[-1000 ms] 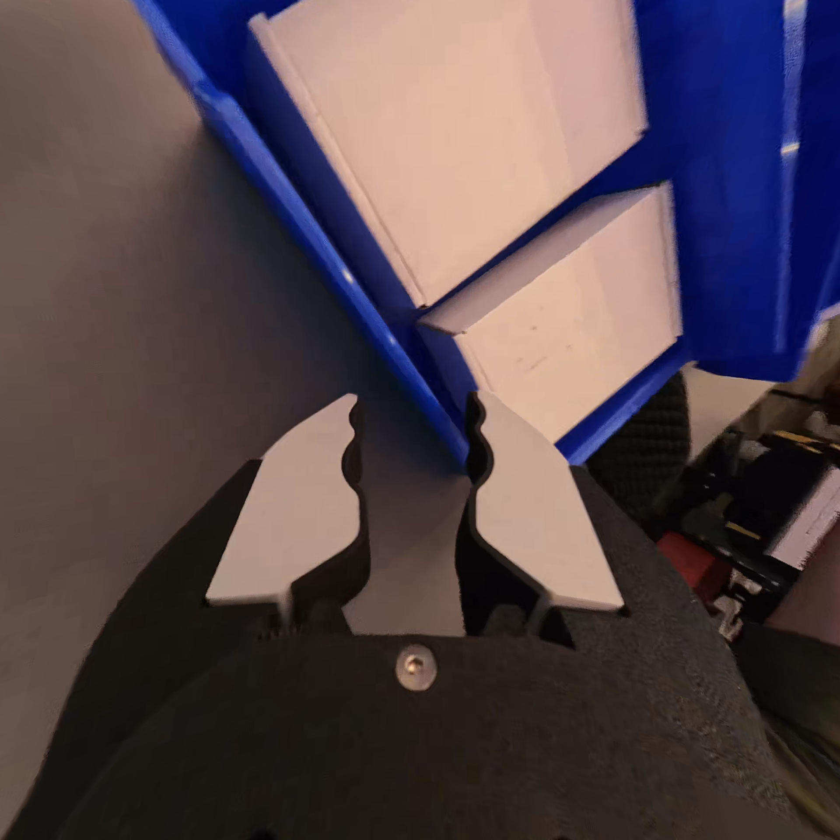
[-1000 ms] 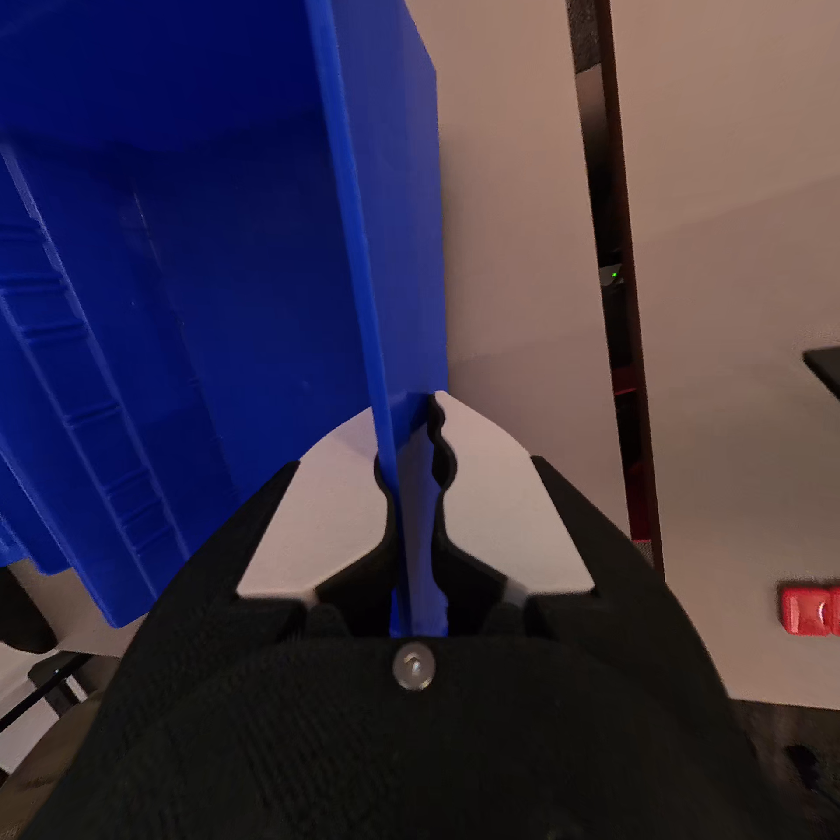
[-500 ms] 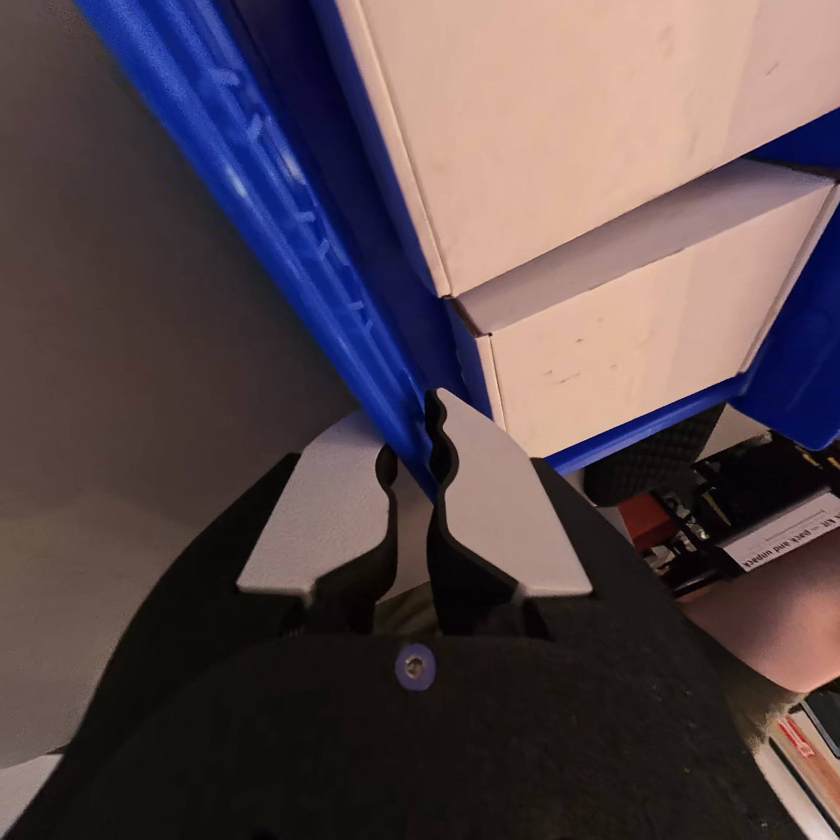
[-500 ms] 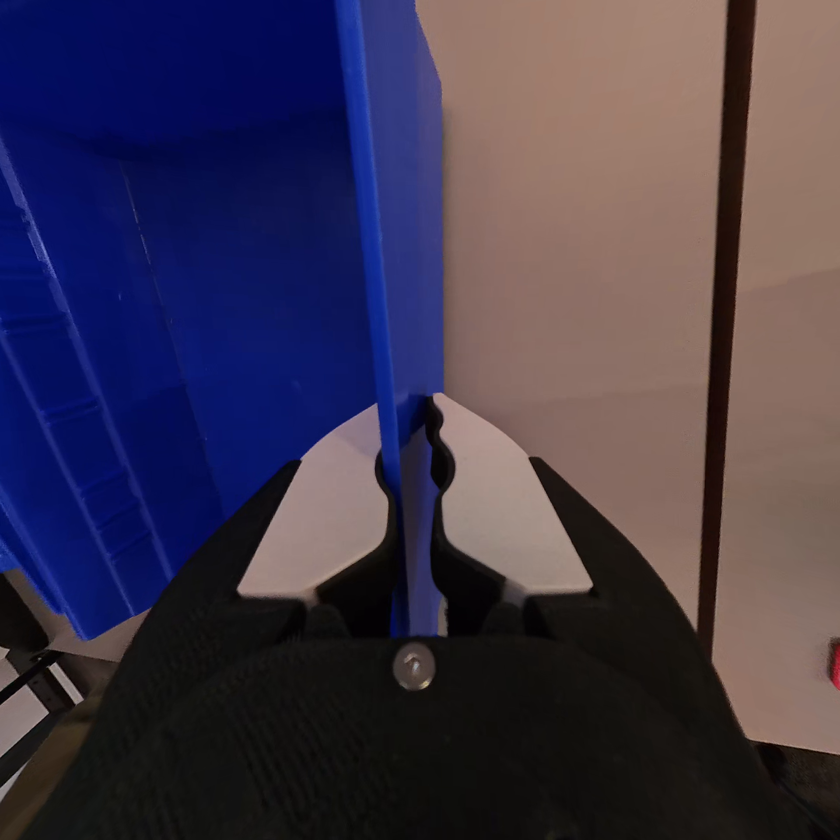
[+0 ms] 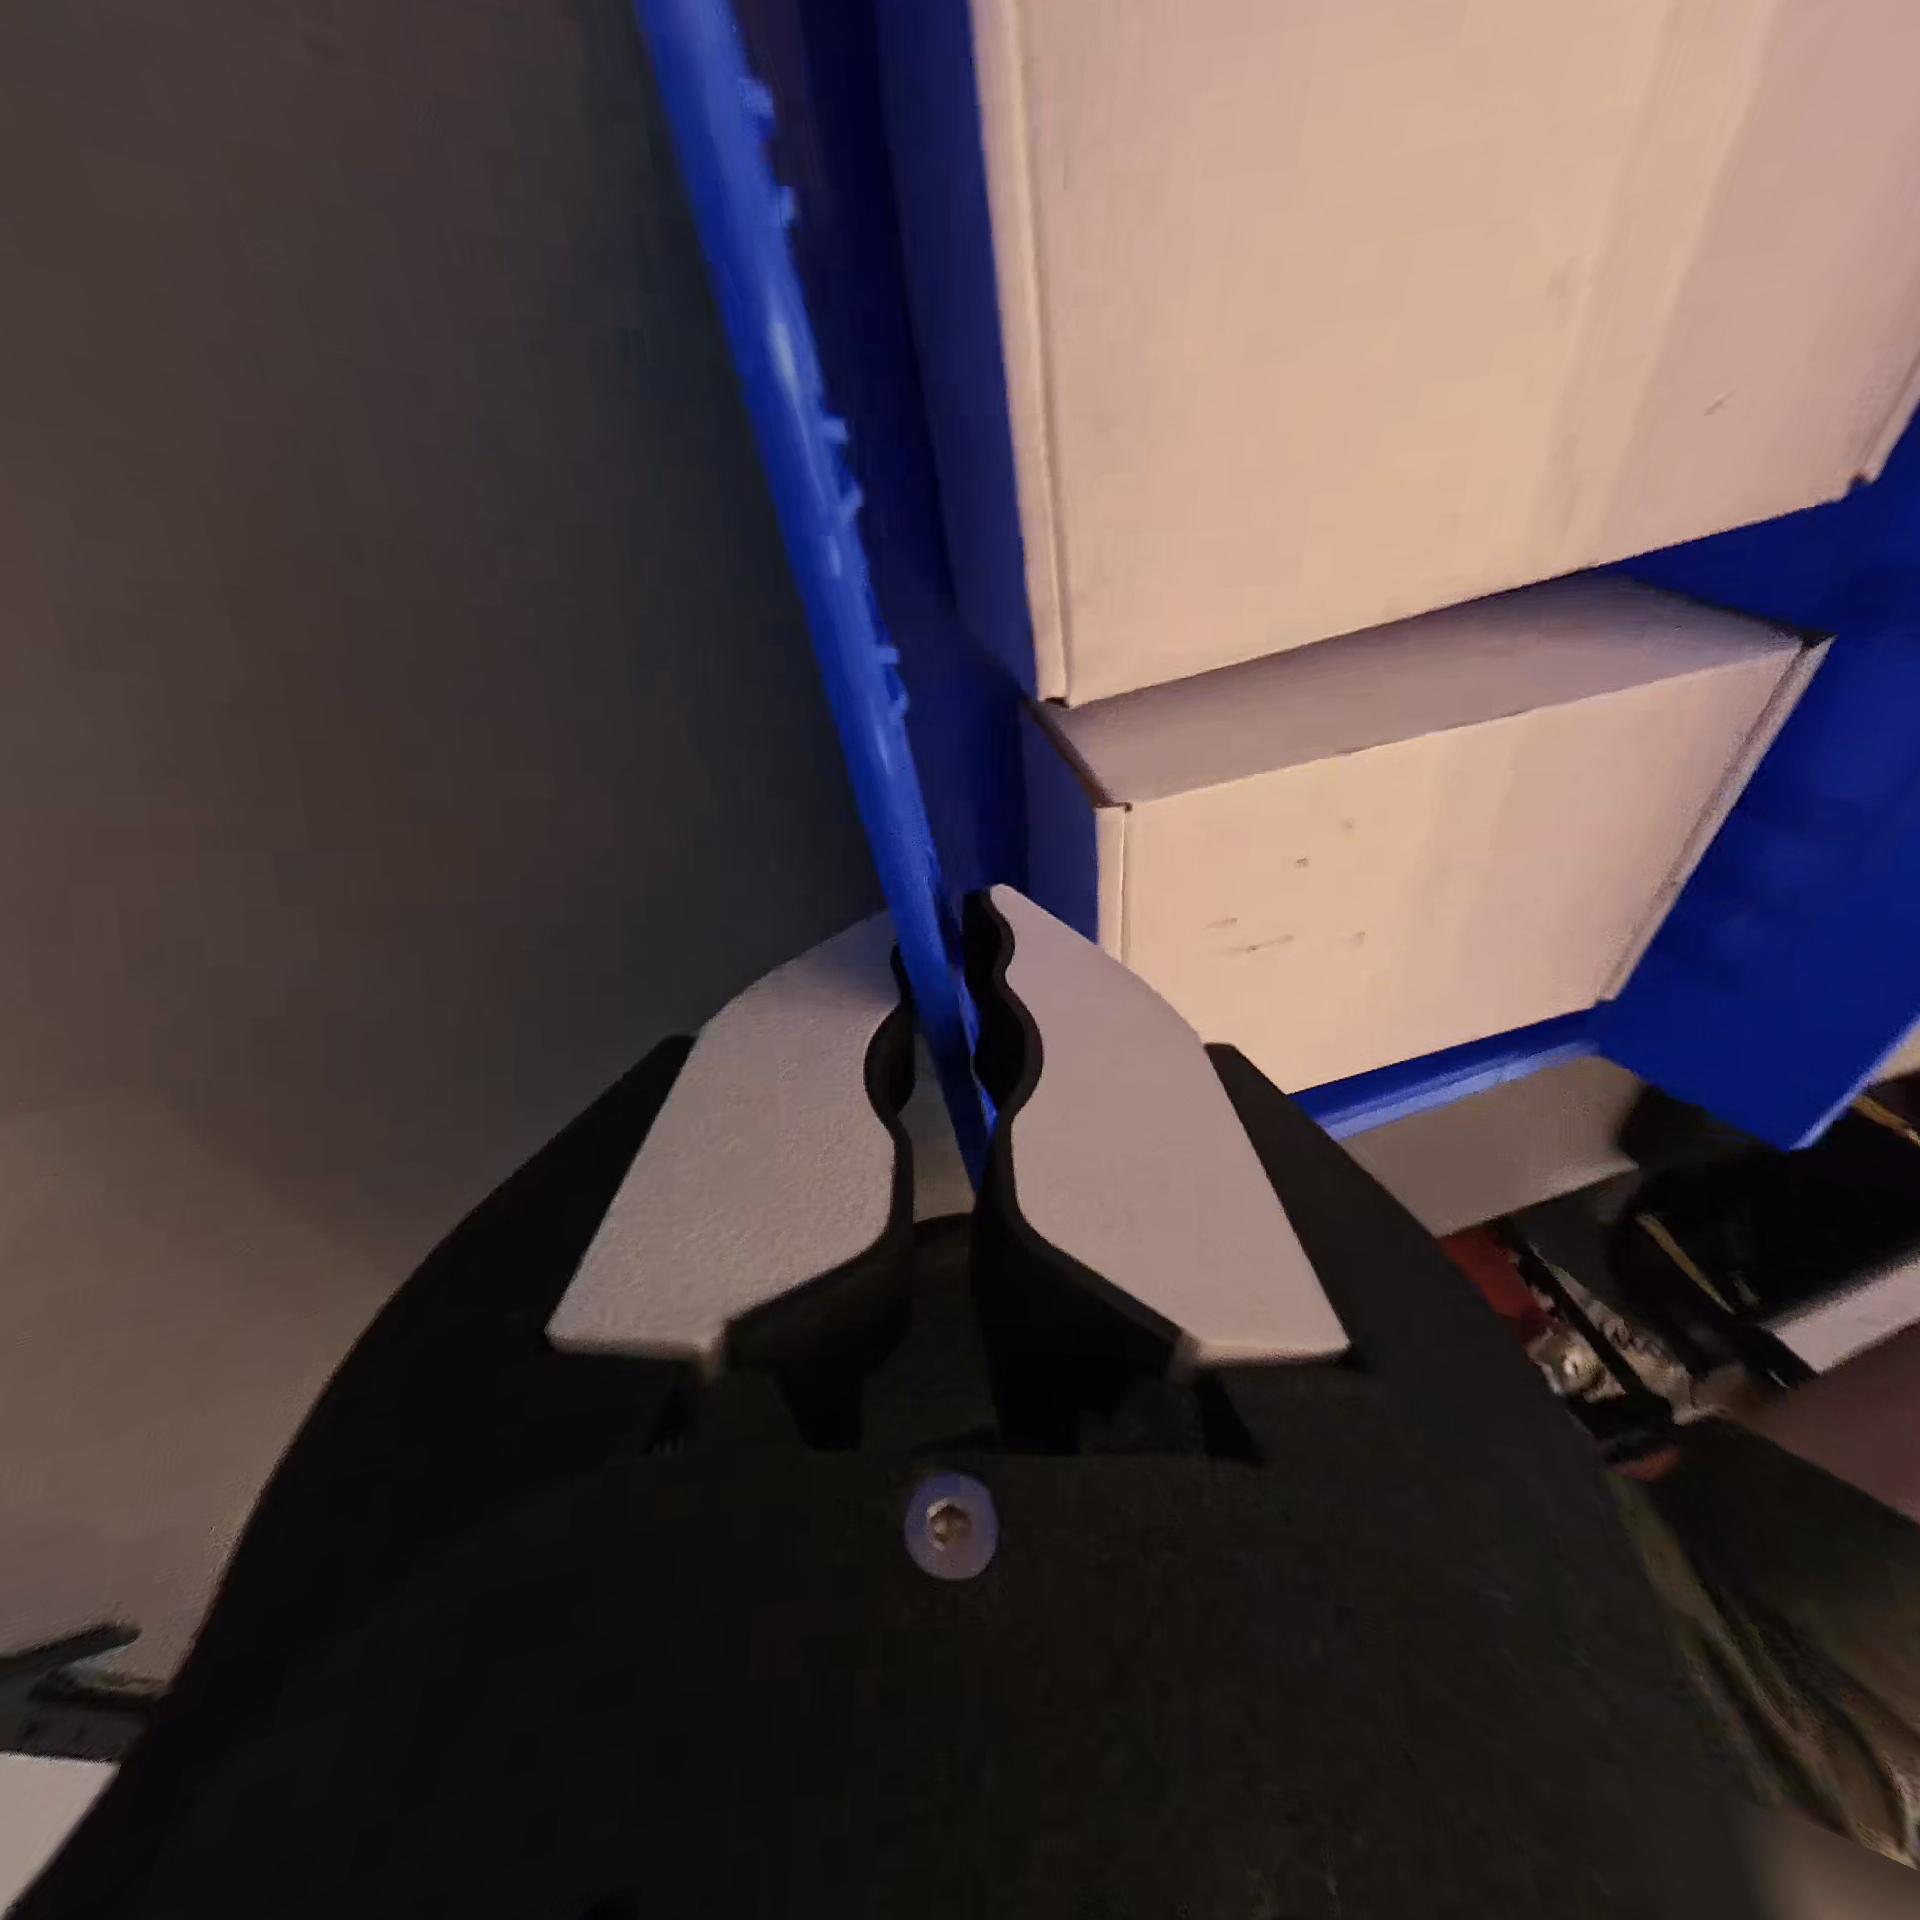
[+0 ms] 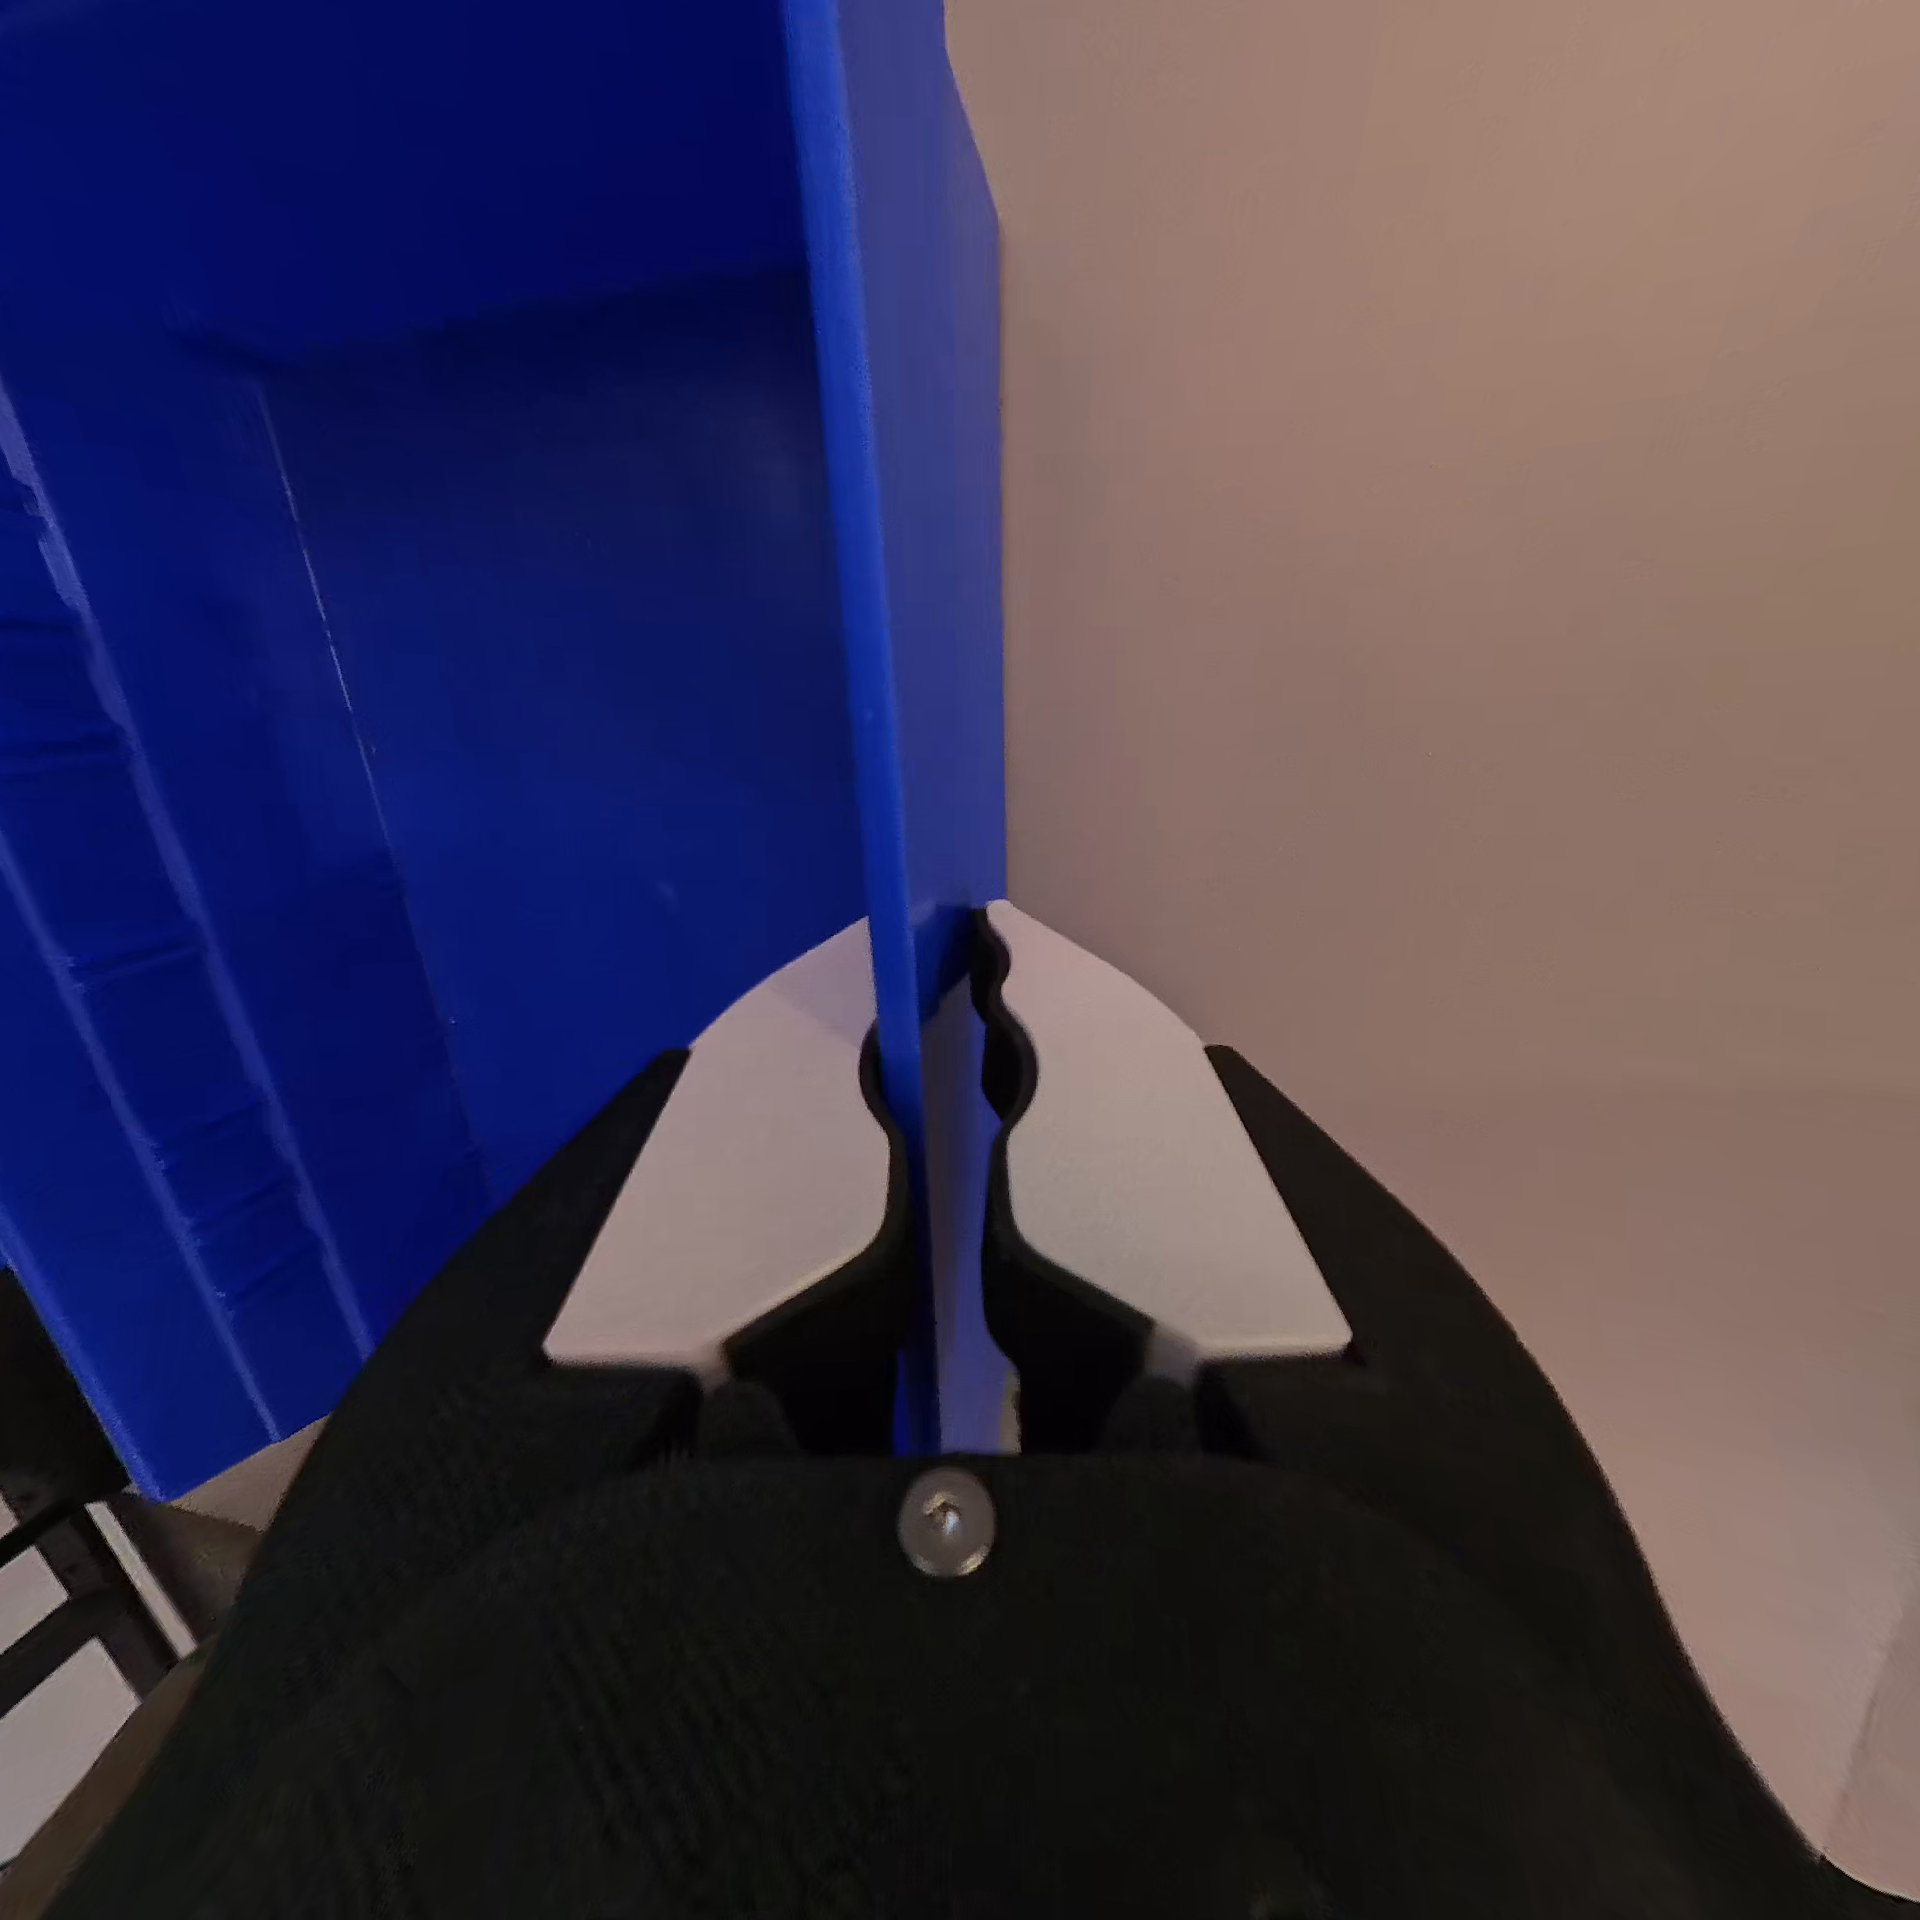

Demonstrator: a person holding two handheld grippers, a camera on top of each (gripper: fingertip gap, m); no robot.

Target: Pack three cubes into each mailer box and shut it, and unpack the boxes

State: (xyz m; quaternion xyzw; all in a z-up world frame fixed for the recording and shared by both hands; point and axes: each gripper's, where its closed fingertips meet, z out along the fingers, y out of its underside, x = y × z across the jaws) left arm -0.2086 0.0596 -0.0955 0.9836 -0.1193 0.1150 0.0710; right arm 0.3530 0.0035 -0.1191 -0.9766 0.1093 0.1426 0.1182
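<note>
My left fingers (image 5: pixel 940 997) and right fingers (image 6: pixel 930 997) each pinch a wall of the blue bin (image 5: pixel 821 436), two boxes (image 5: pixel 1455 312) lying inside.

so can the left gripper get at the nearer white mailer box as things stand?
Probably not right now. The left gripper is shut on the blue bin wall, so it is occupied. The nearer mailer box sits just inside that wall with its top uncovered; letting go would likely clear the way.

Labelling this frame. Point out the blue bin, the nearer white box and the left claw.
bin (image 5: pixel 831 499): left wrist view, on its rim.
nearer box (image 5: pixel 1382 894): left wrist view, on its broad face.
left claw (image 5: pixel 940 935): left wrist view, between its fingertips.
</note>
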